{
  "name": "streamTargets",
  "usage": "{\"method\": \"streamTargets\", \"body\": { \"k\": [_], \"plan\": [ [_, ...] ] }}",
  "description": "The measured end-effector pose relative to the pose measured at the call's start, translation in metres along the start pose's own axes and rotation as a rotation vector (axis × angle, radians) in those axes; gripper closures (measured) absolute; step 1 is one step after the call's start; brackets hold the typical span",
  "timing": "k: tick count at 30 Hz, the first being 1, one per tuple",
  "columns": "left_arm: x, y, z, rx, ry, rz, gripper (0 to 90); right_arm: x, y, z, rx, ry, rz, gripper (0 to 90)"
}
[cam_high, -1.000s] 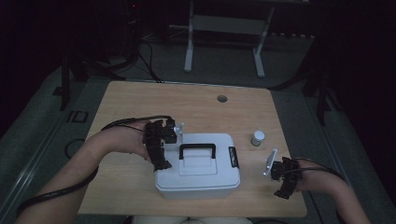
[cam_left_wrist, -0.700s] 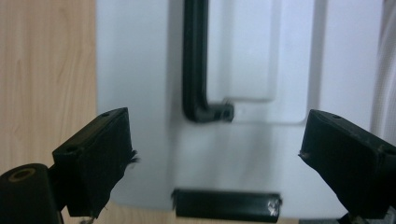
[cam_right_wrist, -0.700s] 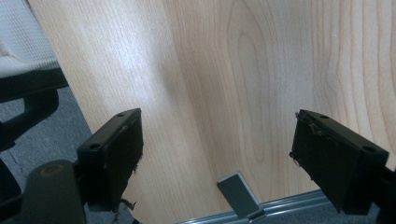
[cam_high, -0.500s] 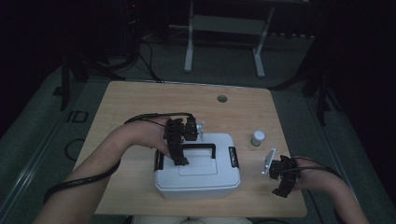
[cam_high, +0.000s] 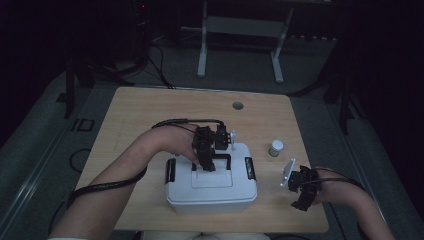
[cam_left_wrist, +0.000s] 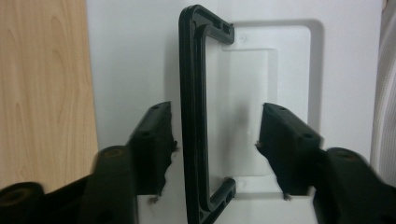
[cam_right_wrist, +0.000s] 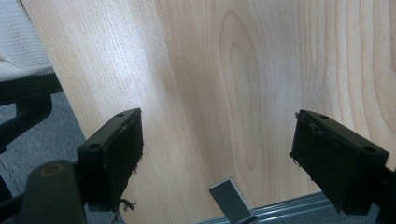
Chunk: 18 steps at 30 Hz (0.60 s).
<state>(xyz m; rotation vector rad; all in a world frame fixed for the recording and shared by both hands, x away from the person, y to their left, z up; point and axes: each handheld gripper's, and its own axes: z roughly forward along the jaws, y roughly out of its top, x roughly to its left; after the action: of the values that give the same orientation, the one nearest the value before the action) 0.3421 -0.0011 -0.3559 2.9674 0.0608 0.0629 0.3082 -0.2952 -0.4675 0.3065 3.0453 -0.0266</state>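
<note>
A white plastic box (cam_high: 210, 192) with a black carry handle (cam_high: 220, 156) stands on the wooden table (cam_high: 150, 110) near the front. My left gripper (cam_high: 207, 165) hangs over the lid and points down at it. In the left gripper view the handle's bar (cam_left_wrist: 194, 116) runs between the jaws of the left gripper (cam_left_wrist: 215, 112). The jaws have just been closing. One pad sits close beside the bar, the other stands well off, so nothing is pinched. My right gripper (cam_high: 301, 200) rests at the table's right front, open (cam_right_wrist: 217, 126) over bare wood.
A small white cylinder (cam_high: 275, 147) stands right of the box. Black latches (cam_high: 170, 170) (cam_high: 250, 168) sit on the box's two sides. A round hole (cam_high: 238, 105) marks the table's far side. The right gripper view shows the table edge and a chair (cam_right_wrist: 23, 98).
My left hand has moved right from the box's left rear corner to above the handle, and its jaws have narrowed around the bar. The right hand has stayed put.
</note>
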Motion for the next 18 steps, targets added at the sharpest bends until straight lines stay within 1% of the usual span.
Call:
{"method": "streamTargets", "body": {
  "k": [1, 2, 4, 5, 6, 7, 8, 10, 12, 13, 15, 16, 18],
  "plan": [
    [0.001, 0.001, 0.001, 0.007, -0.011, -0.004, 53.6, 0.0, 0.0, 0.0, 0.002, -0.001, 0.002, 16.4],
    [0.001, 0.002, 0.002, 0.013, -0.01, -0.001, 54.7, 0.0, -0.001, 0.0, 0.002, -0.002, 0.001, 16.4],
    [0.001, 0.004, 0.003, 0.026, -0.014, -0.001, 61.8, 0.0, -0.002, -0.001, 0.0, -0.001, 0.0, 17.5],
    [0.002, 0.005, 0.004, 0.028, -0.017, -0.004, 62.5, 0.0, -0.003, -0.001, 0.001, -0.001, 0.001, 18.0],
    [0.002, 0.006, 0.005, 0.037, -0.022, -0.01, 67.0, 0.0, -0.003, -0.001, 0.001, -0.002, 0.001, 17.9],
    [0.001, 0.007, 0.006, 0.047, -0.009, 0.003, 67.6, 0.0, -0.004, -0.001, 0.001, -0.003, 0.002, 18.0],
    [0.002, 0.009, 0.007, 0.055, -0.011, 0.004, 67.7, 0.0, -0.004, -0.001, 0.001, -0.003, 0.003, 17.9],
    [0.001, 0.01, 0.009, 0.071, 0.002, 0.011, 72.5, 0.0, -0.005, -0.001, 0.002, -0.002, 0.003, 18.0],
    [0.001, 0.011, 0.009, 0.068, -0.022, 0.002, 76.8, 0.0, -0.004, -0.001, 0.001, -0.001, 0.005, 17.9],
    [0.001, 0.011, 0.009, 0.073, -0.016, 0.009, 80.2, 0.0, -0.004, -0.002, -0.002, -0.002, 0.007, 17.8],
    [0.001, 0.012, 0.009, 0.062, -0.038, 0.003, 81.1, -0.001, -0.004, -0.002, -0.004, -0.004, 0.008, 16.6],
    [0.0, 0.012, 0.008, 0.061, -0.032, 0.007, 81.3, -0.001, -0.004, -0.002, -0.006, -0.005, 0.007, 16.6],
    [0.0, 0.011, 0.007, 0.06, -0.043, 0.006, 82.0, -0.002, -0.004, -0.003, -0.009, -0.007, 0.007, 16.5]
  ]
}}
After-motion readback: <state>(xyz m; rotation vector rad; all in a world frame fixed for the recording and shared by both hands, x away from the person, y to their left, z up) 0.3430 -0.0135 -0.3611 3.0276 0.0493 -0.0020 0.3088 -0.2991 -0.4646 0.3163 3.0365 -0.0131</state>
